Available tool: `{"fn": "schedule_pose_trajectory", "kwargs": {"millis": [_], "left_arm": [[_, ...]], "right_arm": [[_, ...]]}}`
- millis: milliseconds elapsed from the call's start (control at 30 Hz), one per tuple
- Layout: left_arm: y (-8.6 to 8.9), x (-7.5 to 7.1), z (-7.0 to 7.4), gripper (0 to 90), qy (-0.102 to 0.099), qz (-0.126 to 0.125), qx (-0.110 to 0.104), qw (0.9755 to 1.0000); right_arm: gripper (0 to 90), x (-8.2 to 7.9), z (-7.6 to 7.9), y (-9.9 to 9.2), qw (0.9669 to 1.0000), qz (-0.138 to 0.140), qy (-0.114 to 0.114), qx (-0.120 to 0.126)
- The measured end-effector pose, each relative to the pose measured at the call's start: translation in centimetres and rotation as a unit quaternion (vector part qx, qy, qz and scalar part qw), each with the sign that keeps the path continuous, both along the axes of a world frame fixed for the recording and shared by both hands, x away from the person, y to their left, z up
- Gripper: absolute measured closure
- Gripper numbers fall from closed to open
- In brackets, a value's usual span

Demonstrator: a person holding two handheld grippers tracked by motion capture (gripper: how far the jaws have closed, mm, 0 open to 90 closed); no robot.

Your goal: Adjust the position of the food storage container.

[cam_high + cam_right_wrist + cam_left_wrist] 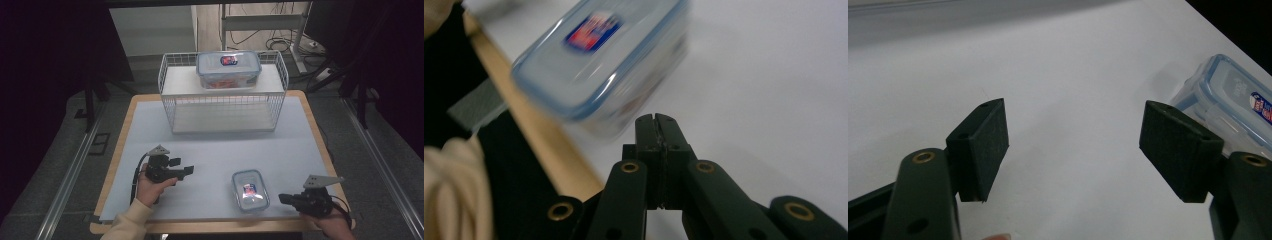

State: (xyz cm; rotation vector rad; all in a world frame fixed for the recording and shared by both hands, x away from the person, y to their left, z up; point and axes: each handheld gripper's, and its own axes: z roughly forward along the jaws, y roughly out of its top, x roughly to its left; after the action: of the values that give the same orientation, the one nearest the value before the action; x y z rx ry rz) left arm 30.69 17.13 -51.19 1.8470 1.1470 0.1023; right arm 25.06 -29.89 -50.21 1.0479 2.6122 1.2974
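So the small clear food container (250, 190) with the blue-rimmed lid and a red-and-blue sticker is sitting flat on the white-covered tabletop (215, 145), down near the front edge and a bit right of centre. The right hand-held gripper (283, 198) is just beside it on its right, jaws pressed fully together with nothing between them; in the right gripper view the closed tips point at the container's (599, 60) near side, close to it but not touching as far as I can tell (it's pretty blurred there). The left hand-held gripper (188, 171) is over on the left of the tabletop, well apart from the container, with its jaws standing wide and empty. From the left gripper view you can see the container (1228, 100) off past the right-hand pad (1178, 150), nothing in the gap but bare white surface. Further back there's a white wire shelf rack (223, 95) and a bigger lidded container (228, 69) sits on its top level.
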Motion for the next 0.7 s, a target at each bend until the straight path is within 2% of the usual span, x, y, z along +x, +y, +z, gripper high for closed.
{"fn": "schedule_pose_trajectory", "kwargs": {"millis": [200, 400, 700], "left_arm": [[0.0, 0.1, -0.2, 27.4, 0.008, 0.002, -0.006, 0.9999], [0.1, 0.1, -0.1, 27.4, 0.006, 0.005, -0.01, 0.9999], [0.2, 0.1, -0.1, 27.4, 0.007, 0.005, -0.009, 0.9999]], "right_arm": [[89.2, -2.2, -1.0, 2.3, 0.9978, 0.061, 0.018, -0.019], [89.2, -2.2, -1.4, 5.0, 0.9951, 0.095, 0.01, -0.024], [89.3, -1.6, -1.6, 5.7, 0.9957, 0.089, 0.008, -0.027]]}}
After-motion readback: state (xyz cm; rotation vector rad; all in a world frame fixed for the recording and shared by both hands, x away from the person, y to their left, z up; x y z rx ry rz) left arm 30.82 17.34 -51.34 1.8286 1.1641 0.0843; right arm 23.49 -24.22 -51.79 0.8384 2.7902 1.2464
